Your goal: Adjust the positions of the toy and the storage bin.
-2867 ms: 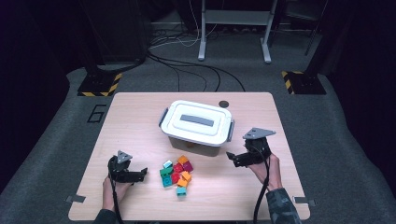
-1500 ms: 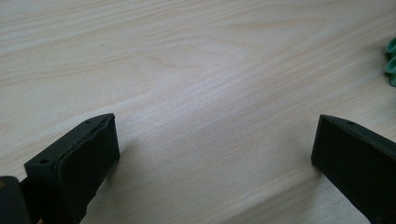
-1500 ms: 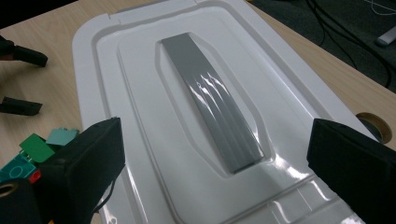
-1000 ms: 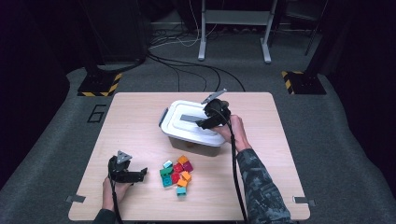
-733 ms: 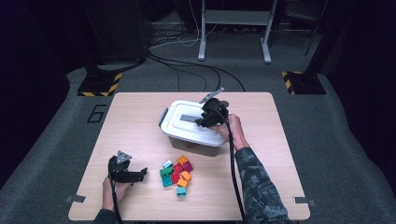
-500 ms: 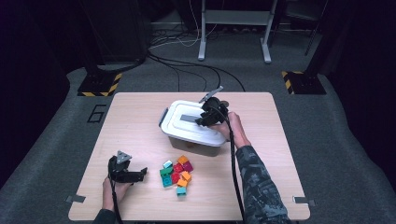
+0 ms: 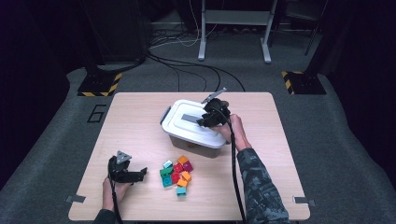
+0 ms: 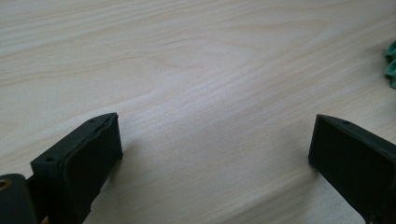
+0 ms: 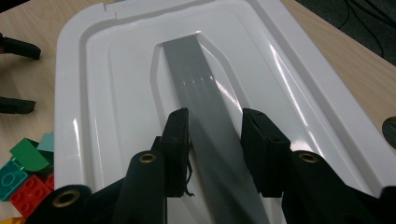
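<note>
A white box (image 7: 187, 135) with a closed lid (image 9: 116, 93) stands at the middle of the table. A grey handle strip (image 9: 196, 88) runs along the lid's recess. My right gripper (image 9: 215, 140) reaches over the lid (image 7: 180, 122). Its jaws have just been closing, and they now press on the grey handle between them. A pile of coloured bricks (image 7: 176, 175) lies in front of the box, also at the lower left as bricks (image 9: 23, 177). My left gripper (image 7: 139, 175) rests on the table left of the pile, open, with bare wood between its jaws (image 8: 212, 154).
The wooden table (image 7: 140, 116) has free room on its left half and far right. A green brick edge (image 8: 391, 63) shows at the right. Cables (image 7: 187, 70), a metal stand (image 7: 233, 32) and yellow-black striped bases (image 7: 100, 86) lie on the floor beyond the table.
My right gripper has moved from the table's right side onto the box lid and has closed on the grey handle. The left gripper and the bricks have stayed put.
</note>
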Available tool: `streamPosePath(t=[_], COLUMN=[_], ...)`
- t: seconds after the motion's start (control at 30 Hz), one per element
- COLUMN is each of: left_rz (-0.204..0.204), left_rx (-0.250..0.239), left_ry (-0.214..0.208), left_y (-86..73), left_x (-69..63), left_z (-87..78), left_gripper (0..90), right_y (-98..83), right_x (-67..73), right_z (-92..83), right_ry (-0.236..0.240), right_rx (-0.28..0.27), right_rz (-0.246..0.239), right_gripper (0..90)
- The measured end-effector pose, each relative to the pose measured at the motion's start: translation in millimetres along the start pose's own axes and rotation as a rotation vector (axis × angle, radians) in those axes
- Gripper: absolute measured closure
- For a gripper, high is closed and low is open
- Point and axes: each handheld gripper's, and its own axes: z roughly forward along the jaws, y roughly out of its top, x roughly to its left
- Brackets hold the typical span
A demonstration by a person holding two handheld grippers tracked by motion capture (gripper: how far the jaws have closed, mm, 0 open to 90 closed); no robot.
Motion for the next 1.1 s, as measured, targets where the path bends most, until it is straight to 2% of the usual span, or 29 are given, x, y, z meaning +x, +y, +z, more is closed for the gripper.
streamPosePath(t=[0.4,0.43,0.63,1.1], left_rz=[0.001,0.002,0.001,0.002], left_rx=[0.000,0.000,0.000,0.000], left_ry=[0.001,0.001,0.001,0.003], left_y=[-0.1,-0.1,-0.1,-0.1], left_x=[-0.2,-0.1,-0.2,-0.3], left_z=[-0.2,-0.2,-0.2,-0.2], left_gripper=[2.6,2.5,2.6,2.5], right_y=[-11.5,-12.2,-18.1,-29.1], right_x=[2.6,1.8,1.5,4.1], right_z=[-10.7,-11.5,-16.1,-26.1], right_ry=[-0.011,-0.010,-0.016,-0.032], right_rx=[0.002,0.004,-0.005,-0.008], right_rz=[0.010,-0.001,-0.004,0.016], right_gripper=[65.8,66.1,66.6,66.7])
